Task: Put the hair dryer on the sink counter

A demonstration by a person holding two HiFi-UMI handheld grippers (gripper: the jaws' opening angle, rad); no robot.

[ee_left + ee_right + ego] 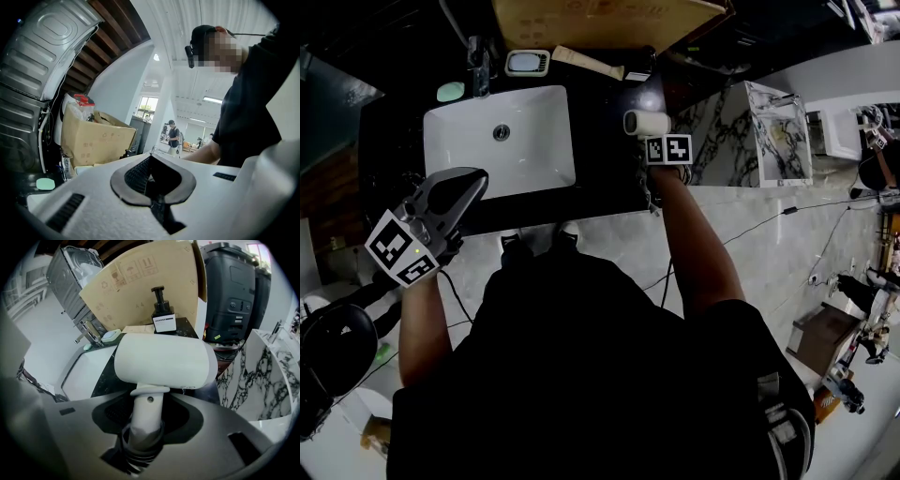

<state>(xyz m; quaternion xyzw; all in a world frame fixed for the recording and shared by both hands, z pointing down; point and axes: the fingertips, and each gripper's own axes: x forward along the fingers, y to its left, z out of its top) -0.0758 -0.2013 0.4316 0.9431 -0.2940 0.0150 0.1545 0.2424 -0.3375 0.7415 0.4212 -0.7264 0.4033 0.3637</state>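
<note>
Over counter [607, 161], right of sink [502, 141]: hair dryer [647, 123] lying crosswise, contact with counter unclear. Right gripper [146, 420] clamping its handle, pointing steeply down, arm reaching forward, nearly straight. Left gripper [455, 192] hovering at sink's front-left corner, roughly level, jaws together, gripping nothing.

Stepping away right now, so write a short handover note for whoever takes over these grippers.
Left gripper: shut, empty, near the front left corner of the basin.
Right gripper: clamped on the hair dryer by its handle.
Dryer is over the black sink counter, right of the basin; contact unclear.
Done: dryer gripped, over the counter.
Left: set it down, release.
</note>
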